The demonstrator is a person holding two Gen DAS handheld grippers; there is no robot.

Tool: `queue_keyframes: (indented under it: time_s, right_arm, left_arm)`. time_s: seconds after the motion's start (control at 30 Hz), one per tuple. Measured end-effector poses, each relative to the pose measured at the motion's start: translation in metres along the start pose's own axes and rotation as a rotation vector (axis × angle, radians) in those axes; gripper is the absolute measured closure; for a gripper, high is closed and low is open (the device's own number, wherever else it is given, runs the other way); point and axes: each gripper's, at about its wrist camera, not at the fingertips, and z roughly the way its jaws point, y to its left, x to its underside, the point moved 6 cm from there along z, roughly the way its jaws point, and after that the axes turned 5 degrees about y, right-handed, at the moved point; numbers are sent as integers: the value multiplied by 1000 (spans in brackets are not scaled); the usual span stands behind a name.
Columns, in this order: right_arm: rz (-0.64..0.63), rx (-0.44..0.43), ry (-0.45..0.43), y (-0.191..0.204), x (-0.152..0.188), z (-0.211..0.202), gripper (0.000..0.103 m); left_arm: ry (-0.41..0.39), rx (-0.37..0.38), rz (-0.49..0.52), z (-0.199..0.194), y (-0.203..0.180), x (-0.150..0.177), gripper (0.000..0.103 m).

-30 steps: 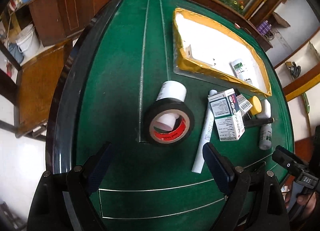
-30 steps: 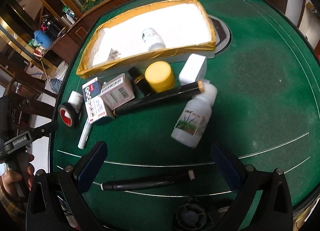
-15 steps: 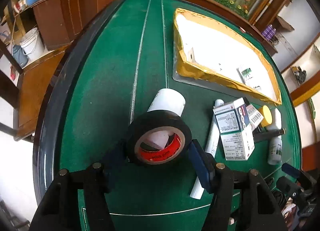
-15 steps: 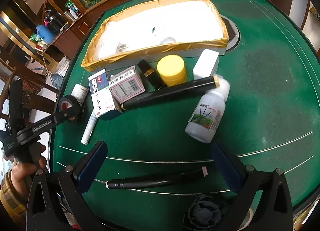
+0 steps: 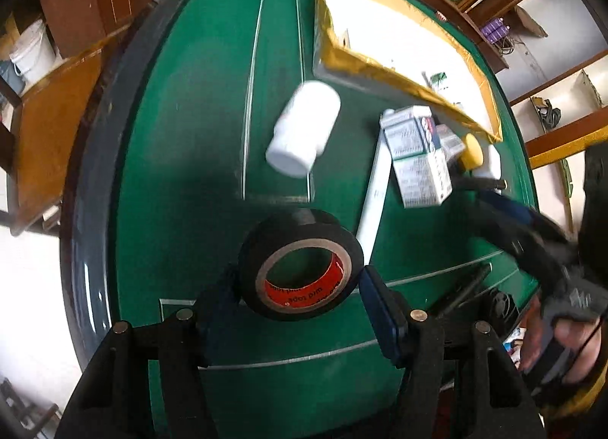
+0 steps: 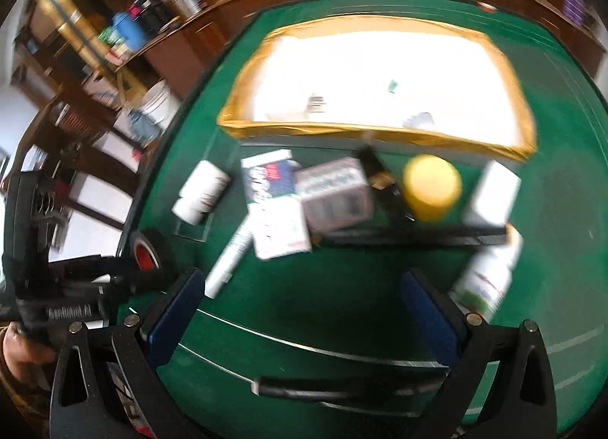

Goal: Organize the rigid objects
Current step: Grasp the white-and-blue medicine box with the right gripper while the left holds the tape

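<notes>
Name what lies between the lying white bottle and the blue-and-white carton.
Only bare green felt separates the white bottle and the carton, shown in the left wrist view.

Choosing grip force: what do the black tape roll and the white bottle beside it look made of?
Black tape roll with red-printed core: matte, slightly stretchy-looking plastic tape on a brown, probably cardboard core. White cylindrical bottle: smooth, semi-gloss plastic, judging by its soft sheen.

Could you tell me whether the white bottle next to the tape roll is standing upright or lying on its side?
Lying on its side. The white bottle rests lengthwise on the green table, its cap end pointing toward the tape roll.
</notes>
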Motion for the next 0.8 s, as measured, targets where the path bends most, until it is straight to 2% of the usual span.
queue_keyframes:
  time_s: [0.03,0.2,0.27,0.3,0.33,0.6,0.8]
  right_arm:
    - [-10,-7,12,4,-3,5,16]
    - [-42,12,52,12,-20,29,25]
    - [-47,17,72,11,-24,37,44]
    - [-47,11,87,11,-24,41,63]
    - [-43,4,93,11,-23,41,69]
    - [-54,-24,71,15,-10,20,69]
    - [-87,1,116,18,18,11,69]
  left_arm:
    - [8,-2,-1,3,1,2,36]
    - [-3,-22,3,11,-1,5,36]
    - [-8,-30,8,11,-3,5,36]
    - [-9,-34,12,12,-4,6,36]
    - [-10,-40,12,12,-4,6,36]
    - [-24,-115,57,15,-10,7,36]
    - [-17,-145,73,16,-13,7,36]
